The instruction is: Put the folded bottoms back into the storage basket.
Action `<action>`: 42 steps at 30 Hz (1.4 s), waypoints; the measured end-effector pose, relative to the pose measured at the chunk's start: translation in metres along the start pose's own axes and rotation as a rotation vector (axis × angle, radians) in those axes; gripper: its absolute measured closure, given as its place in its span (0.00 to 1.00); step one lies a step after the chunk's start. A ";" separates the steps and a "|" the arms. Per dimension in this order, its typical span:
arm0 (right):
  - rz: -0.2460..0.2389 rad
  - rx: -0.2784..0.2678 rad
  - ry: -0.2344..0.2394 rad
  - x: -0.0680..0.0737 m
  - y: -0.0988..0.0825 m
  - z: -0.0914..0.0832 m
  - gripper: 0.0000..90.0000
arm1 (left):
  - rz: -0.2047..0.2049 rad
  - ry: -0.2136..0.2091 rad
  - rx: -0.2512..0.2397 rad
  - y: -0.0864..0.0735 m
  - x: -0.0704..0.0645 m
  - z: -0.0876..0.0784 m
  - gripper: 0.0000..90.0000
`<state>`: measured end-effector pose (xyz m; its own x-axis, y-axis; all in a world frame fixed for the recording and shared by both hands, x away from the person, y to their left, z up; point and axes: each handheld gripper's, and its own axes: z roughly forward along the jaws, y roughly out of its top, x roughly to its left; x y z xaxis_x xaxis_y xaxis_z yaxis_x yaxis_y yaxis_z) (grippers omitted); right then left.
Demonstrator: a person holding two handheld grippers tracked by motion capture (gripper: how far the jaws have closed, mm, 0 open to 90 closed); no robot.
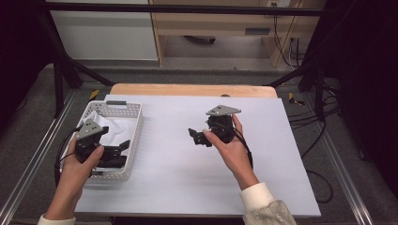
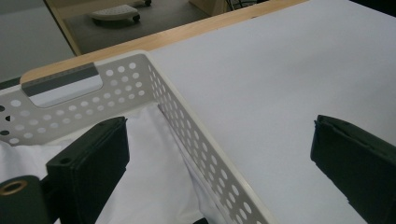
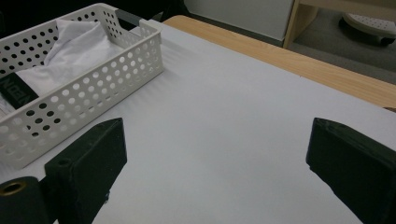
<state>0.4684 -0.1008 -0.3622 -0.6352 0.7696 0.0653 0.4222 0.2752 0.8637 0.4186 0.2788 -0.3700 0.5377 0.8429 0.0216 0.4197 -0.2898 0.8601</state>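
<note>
Left gripper (image 1: 112, 151) wide open, straddling the side wall of the white basket (image 2: 196, 133). Right gripper (image 1: 199, 136) open too, over bare table. Inside the basket: white cloth (image 3: 77, 42), probably a shirt. Soft, light, floppy. Best pinched at a raised fold.

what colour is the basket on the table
White, with round holes punched through its walls; the right gripper view shows it best.

basket (image 1: 136, 123): white, perforated | cloth (image 3: 74, 44): white | claws: black
</note>
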 end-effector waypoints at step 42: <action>0.050 -0.048 -0.038 -0.031 -0.013 -0.050 0.06 | -0.002 -0.019 -0.005 -0.009 -0.002 -0.004 0.05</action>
<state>0.4500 -0.1575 -0.3507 -0.5885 0.8034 0.0904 0.4206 0.2088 0.8829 0.4104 0.2814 -0.3760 0.5507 0.8346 0.0100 0.4169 -0.2854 0.8630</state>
